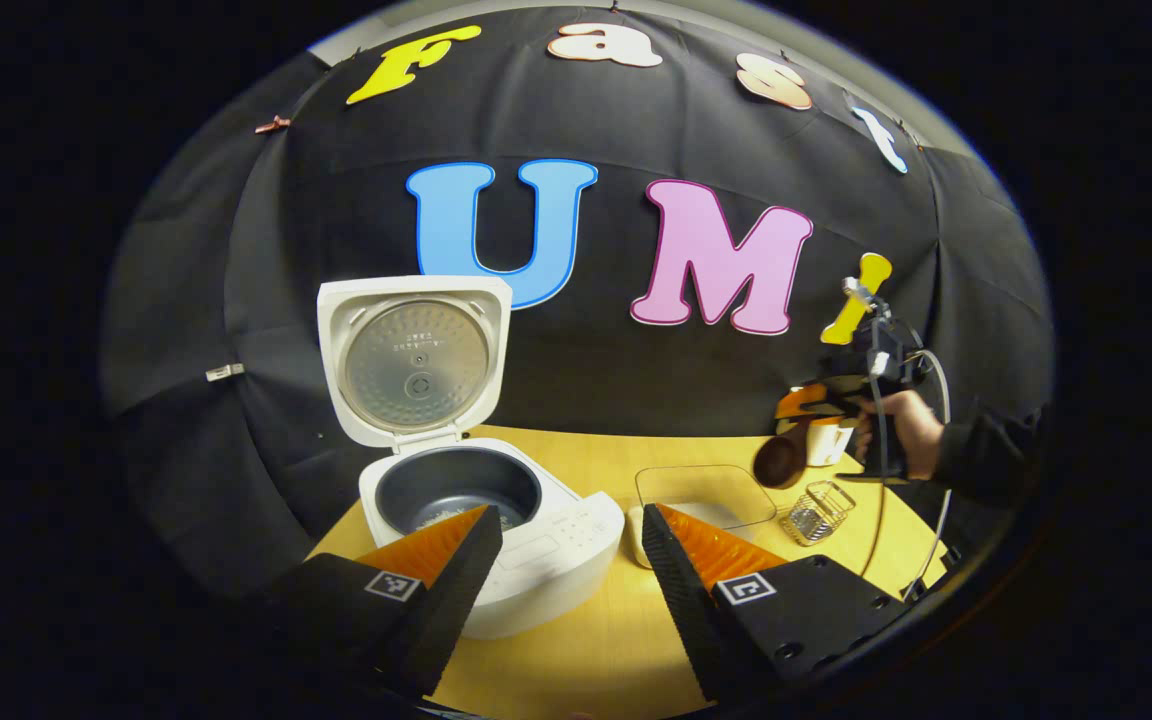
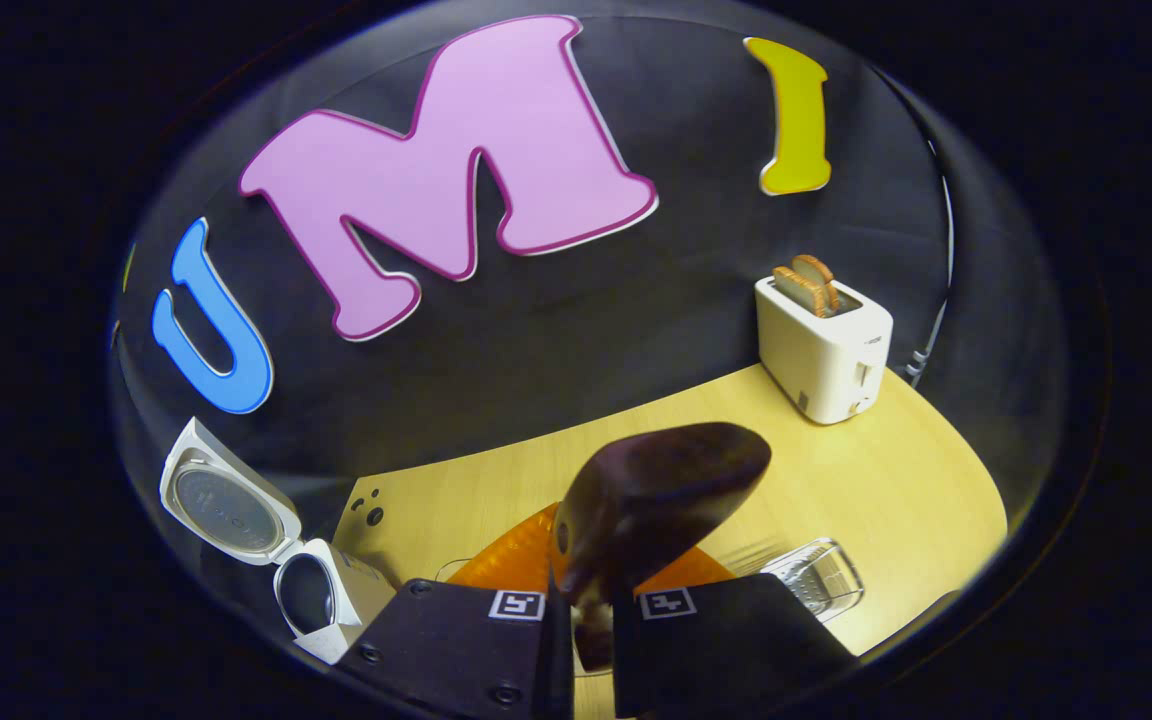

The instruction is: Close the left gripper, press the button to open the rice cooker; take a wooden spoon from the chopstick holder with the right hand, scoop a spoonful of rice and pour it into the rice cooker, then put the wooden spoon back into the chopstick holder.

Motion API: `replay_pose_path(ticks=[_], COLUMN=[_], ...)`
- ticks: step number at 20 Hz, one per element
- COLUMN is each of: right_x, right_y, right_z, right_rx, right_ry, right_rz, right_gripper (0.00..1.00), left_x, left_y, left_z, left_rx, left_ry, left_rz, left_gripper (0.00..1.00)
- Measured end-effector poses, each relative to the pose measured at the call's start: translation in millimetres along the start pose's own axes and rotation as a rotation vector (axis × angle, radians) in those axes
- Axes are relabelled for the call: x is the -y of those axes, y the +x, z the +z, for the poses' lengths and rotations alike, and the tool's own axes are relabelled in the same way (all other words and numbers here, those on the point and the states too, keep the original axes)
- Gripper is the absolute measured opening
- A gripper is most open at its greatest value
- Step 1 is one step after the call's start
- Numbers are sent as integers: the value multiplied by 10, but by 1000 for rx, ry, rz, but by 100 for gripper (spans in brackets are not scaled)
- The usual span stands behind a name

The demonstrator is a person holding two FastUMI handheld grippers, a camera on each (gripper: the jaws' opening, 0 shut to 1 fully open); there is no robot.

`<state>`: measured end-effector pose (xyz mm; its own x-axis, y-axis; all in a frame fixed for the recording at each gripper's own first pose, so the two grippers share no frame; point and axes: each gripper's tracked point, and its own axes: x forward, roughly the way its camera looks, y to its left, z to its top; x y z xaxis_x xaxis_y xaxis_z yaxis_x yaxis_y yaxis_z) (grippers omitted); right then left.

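Your right gripper (image 2: 591, 610) grips the spoon (image 2: 656, 500) above the holder (image 2: 821, 575). Your left gripper (image 1: 571, 540) hangs open before the cooker (image 1: 496, 520) (lid up).

right gripper (image 2: 591, 610): clamped on wooden spoon (image 2: 651, 500) | rice cooker (image 2: 321, 600): far left, lid up | toaster (image 2: 824, 345): ahead right | wire holder (image 2: 821, 578): just right

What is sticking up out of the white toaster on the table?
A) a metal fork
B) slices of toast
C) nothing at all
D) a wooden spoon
B: in the right gripper view, browned slices of toast poke out of the top slots of the toaster, which stands at the far corner of the table.
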<state>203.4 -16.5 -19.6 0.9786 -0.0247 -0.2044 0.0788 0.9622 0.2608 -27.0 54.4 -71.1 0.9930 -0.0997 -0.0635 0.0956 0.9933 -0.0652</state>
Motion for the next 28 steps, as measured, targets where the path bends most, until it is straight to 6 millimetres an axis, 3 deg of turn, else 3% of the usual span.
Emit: replay_pose_path(ticks=[6, 9, 12, 20, 28], right_x=[-66, -120, -178, -491, -777], right_y=[497, 705, 848, 898, 699], right_z=[-349, -577, -817, -1102, -1359], right_rx=[7, -22, -53, -86, -126], right_ry=[-120, -152, -186, -178, -131], right_rz=[-65, -77, -85, -60, -32], right_gripper=[20, 19, 19, 19, 19], left_x=[-5, -103, -300, -515, -660], left_y=[35, 123, 259, 409, 405], left_z=[-173, -268, -229, -123, -66], left_rx=[-47, -80, -77, -55, -42], left_ry=[-96, -91, -78, -150, -161], left_rz=[-55, -77, -82, -69, -56], left_gripper=[92, 92, 92, 92, 92])
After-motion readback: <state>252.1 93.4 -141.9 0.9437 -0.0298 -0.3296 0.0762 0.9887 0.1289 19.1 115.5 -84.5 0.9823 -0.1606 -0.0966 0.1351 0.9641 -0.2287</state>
